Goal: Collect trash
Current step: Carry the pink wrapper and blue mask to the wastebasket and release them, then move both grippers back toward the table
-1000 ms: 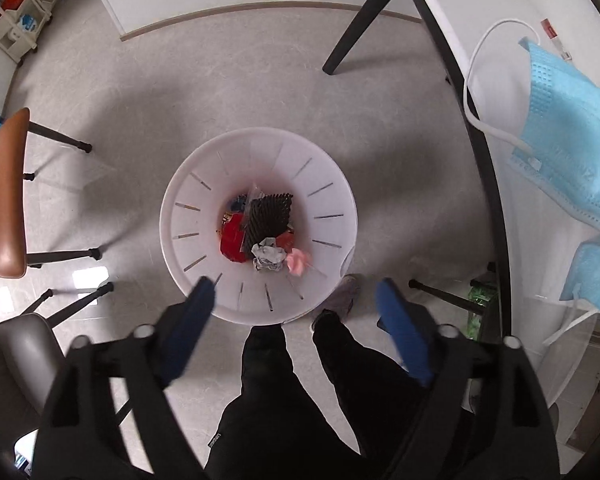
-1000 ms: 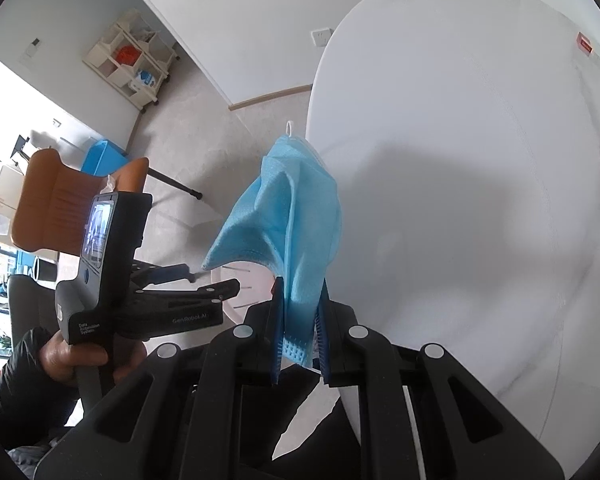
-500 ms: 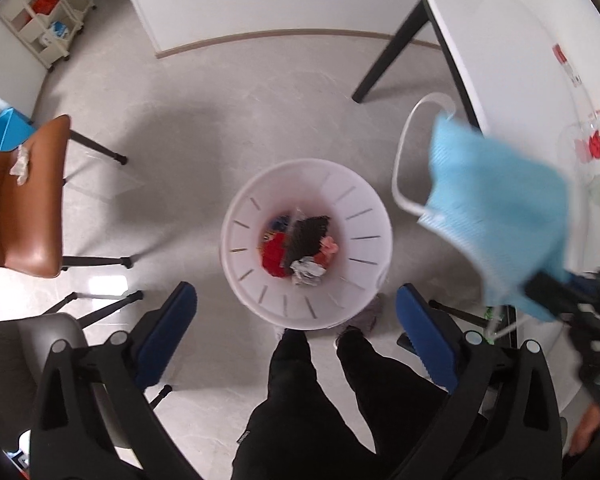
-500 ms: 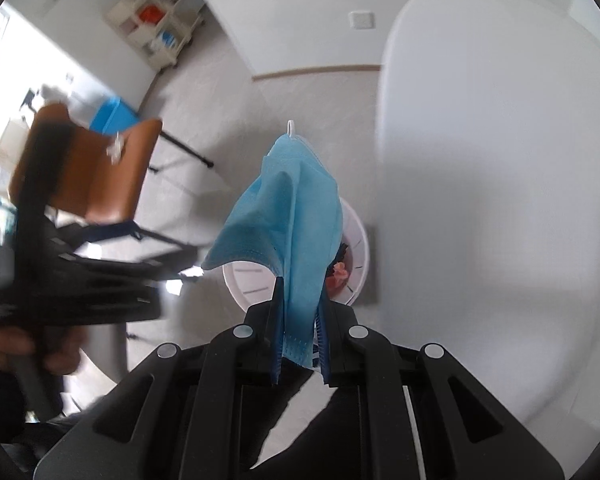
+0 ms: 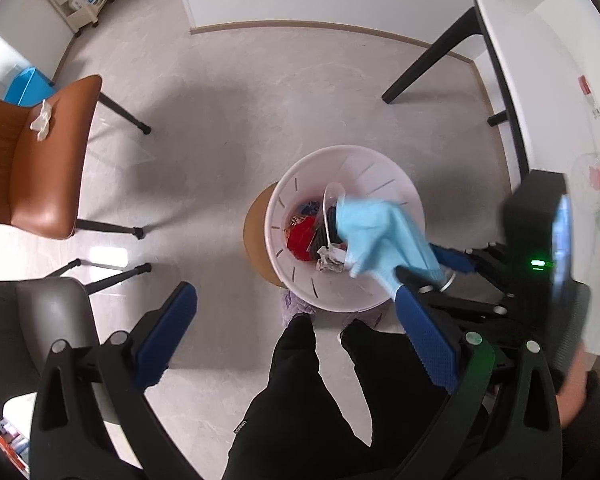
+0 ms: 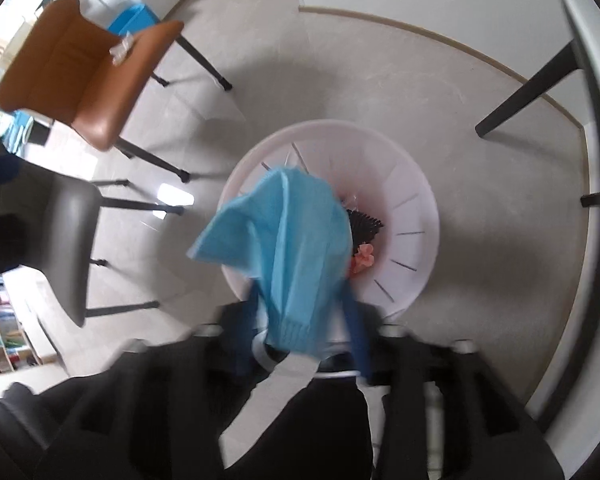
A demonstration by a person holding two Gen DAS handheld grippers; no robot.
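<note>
A white slotted bin stands on the floor with red, black and pink trash at its bottom. Over it hangs a blue face mask. My right gripper points down above the bin; its jaws are opening, and the mask sits loose between the parted blue fingers. The right gripper also shows in the left wrist view at the bin's near-right rim. My left gripper is wide open above the floor with nothing between its fingers.
A brown chair with a crumpled white tissue stands left of the bin, and a grey chair is nearer. The white table and its black leg are on the right. The person's dark-trousered legs stand beside the bin.
The right gripper carried the mask from over the table down above the bin, and its jaws have parted. The left gripper opened wider and drifted left, away from the bin.
</note>
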